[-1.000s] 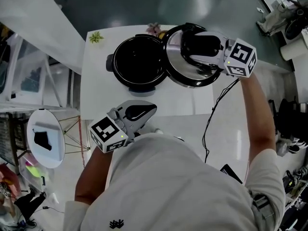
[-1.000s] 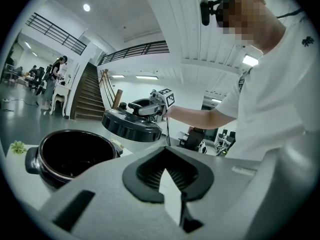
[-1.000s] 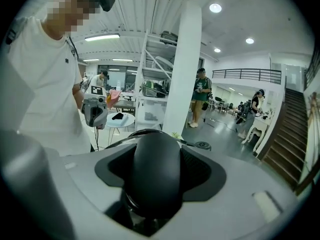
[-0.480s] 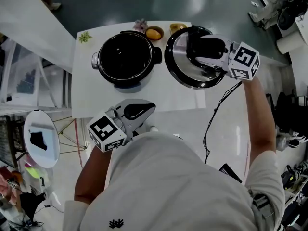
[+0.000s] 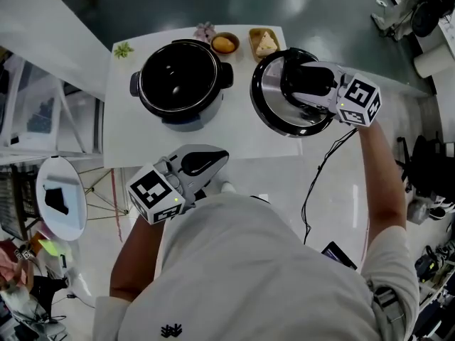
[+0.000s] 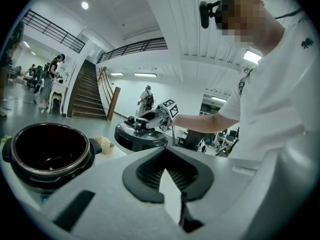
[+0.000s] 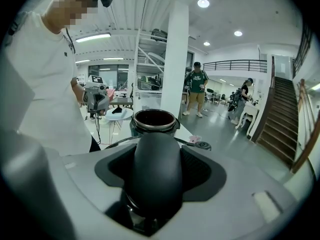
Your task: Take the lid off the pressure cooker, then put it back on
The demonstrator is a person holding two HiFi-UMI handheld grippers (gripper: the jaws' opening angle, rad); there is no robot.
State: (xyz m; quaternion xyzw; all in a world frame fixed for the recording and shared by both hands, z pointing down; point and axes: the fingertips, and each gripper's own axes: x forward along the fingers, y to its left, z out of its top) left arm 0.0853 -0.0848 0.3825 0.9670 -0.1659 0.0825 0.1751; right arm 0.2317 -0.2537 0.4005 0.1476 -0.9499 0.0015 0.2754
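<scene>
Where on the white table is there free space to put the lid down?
The near strip of the table in front of the pot is bare, running right toward the held lid. The far edge is crowded with small dishes.

1. Bright, even indoor light from round ceiling lamps point(image 7: 203, 3) and a strip light point(image 6: 252, 56).
2. Pale lamp reflections across the glossy floor point(image 5: 298, 6); sheen on the steel of the lid point(image 5: 266, 98).
3. Near-white washout on the table point(image 5: 249, 144); only faint, soft shadows.
4. Heavy fisheye bending and dark rounded corners in both gripper views.
5. Sharp at mid-distance, soft on the nearest surfaces.
</scene>
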